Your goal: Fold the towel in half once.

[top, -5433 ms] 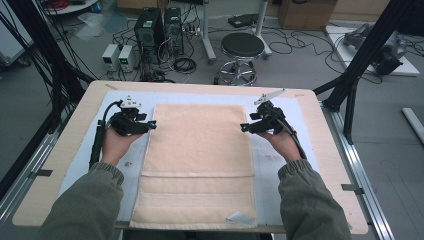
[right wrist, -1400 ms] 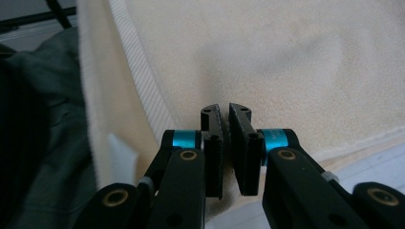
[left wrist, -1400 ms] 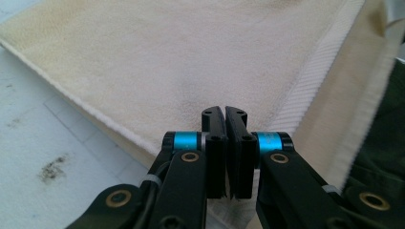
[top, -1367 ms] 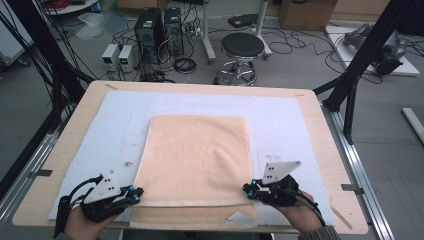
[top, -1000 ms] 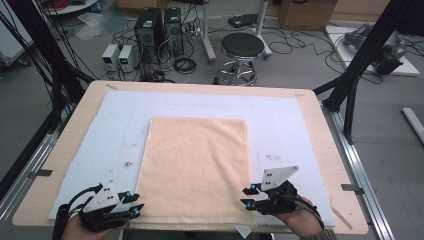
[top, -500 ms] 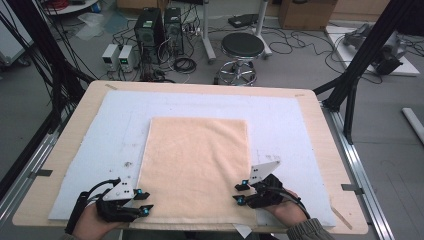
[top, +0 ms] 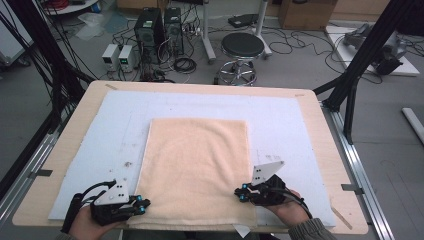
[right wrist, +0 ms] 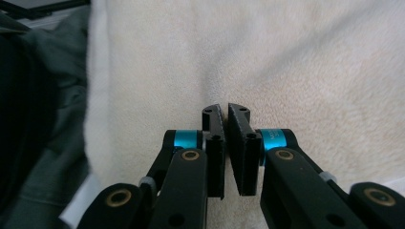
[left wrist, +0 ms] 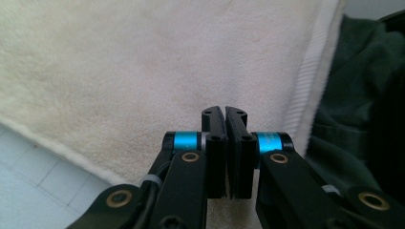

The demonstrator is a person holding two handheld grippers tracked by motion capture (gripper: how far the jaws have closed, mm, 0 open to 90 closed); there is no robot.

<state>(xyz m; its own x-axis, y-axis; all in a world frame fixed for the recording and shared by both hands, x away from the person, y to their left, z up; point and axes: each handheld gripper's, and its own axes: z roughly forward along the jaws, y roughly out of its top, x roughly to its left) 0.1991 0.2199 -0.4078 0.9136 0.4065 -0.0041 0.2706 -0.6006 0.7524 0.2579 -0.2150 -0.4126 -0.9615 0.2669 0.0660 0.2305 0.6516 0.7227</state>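
From the high view, one peach-coloured terry cloth towel [top: 196,172] lies flat in the lower middle of the frame, on a pale blue-grey mat [top: 300,125] that covers the light wooden surface [top: 320,120]. The left tongs [top: 144,205] sit at the towel's lower left corner, the right tongs [top: 240,194] at its lower right edge, a hand behind each. The towel looks folded double, soft and light. It should sag and drape wherever it is not held, so I judge the two near corners the best places to grip, pinching through all layers so none slips free.

In the left gripper view the left tongs [left wrist: 224,110] have just been closing and stand pressed together in the middle of the frame. The cream pile fills the upper left, the ribbed hem runs down the right side. Whether any cloth is nipped between the tips I cannot tell.

In the right gripper view the right tongs [right wrist: 223,108] have likewise just been closing, with a hairline gap left at the tips. A small pucker in the pile rises just above them, which suggests a pinch of towel [right wrist: 286,62] is caught. Dark green fabric shows at the left edge.

Count: one towel, one mat, two tongs.
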